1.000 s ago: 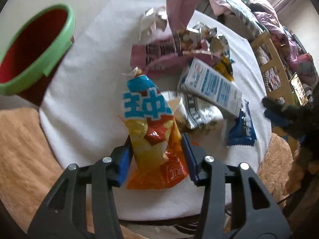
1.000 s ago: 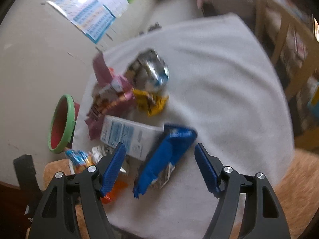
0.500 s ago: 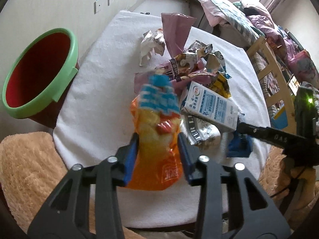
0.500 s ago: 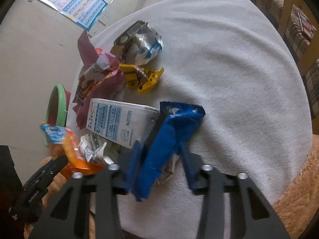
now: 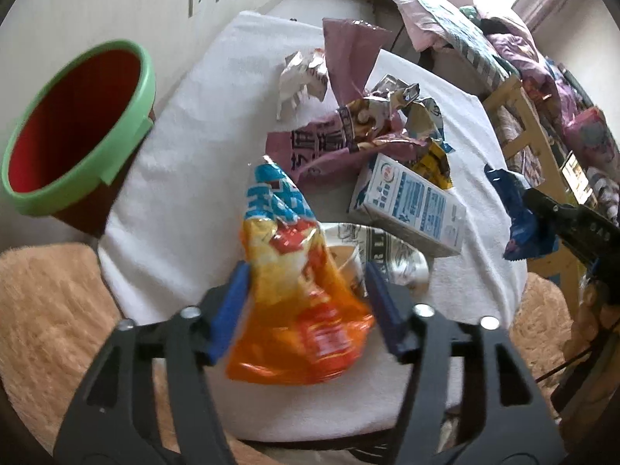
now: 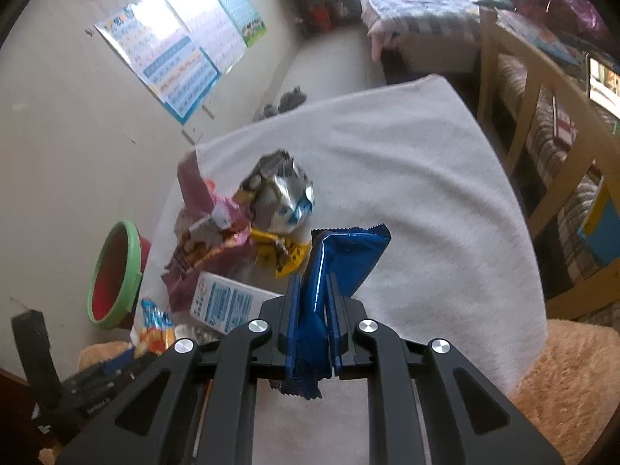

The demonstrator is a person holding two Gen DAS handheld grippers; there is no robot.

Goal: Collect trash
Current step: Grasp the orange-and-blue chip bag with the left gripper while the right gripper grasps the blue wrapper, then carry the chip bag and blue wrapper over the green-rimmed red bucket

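My left gripper is shut on an orange and blue snack bag and holds it above the near edge of the white-clothed table. My right gripper is shut on a dark blue wrapper, lifted off the cloth; that wrapper also shows in the left wrist view. A red bin with a green rim stands left of the table, also in the right wrist view. A white and blue milk carton, a pink bag, a yellow wrapper and crumpled silver wrappers lie on the cloth.
A tan fluffy rug lies below the table. A wooden chair stands to the right, with a bed behind it. Posters hang on the wall.
My left gripper closed on the snack bag and lifted it. My right gripper closed on the blue wrapper and raised it off the cloth.
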